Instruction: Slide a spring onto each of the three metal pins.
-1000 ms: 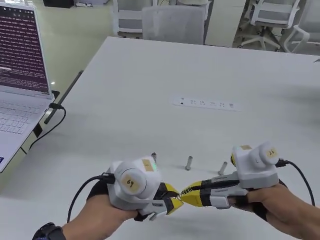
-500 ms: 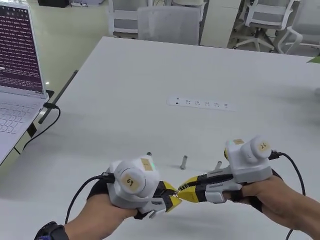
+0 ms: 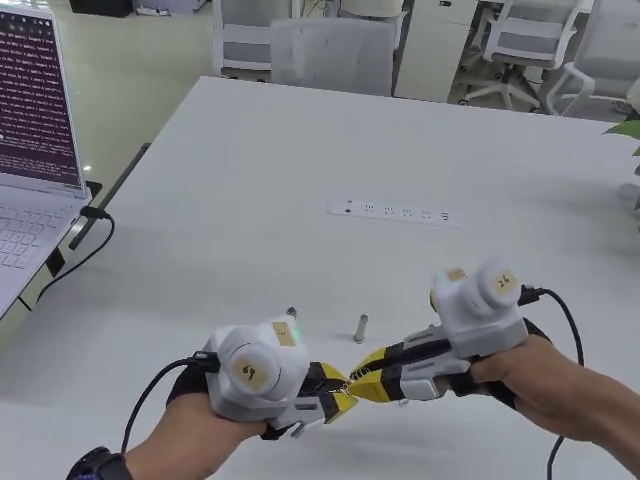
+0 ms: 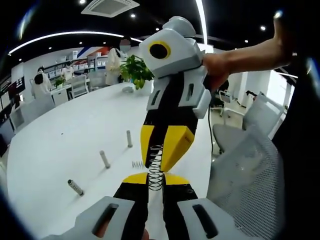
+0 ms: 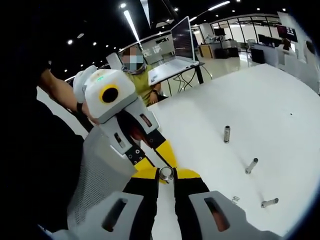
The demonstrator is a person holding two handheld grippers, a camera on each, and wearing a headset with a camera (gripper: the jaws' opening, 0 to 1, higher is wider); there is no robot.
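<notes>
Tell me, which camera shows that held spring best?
The left gripper view: the spring lies side-on, coils clear. The right gripper view sees it end-on, as a ring; the head view, a speck between the fingers.

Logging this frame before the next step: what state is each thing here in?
left gripper: shut on one end of the held spring.
right gripper: shut on its other end.
held spring: spans both grippers, off the table.
loose spring: lying on the table, on no pin.
far pin: looks bare.
middle pin: looks bare.
near pin: looks bare.
laptop: open, screen lit.
</notes>
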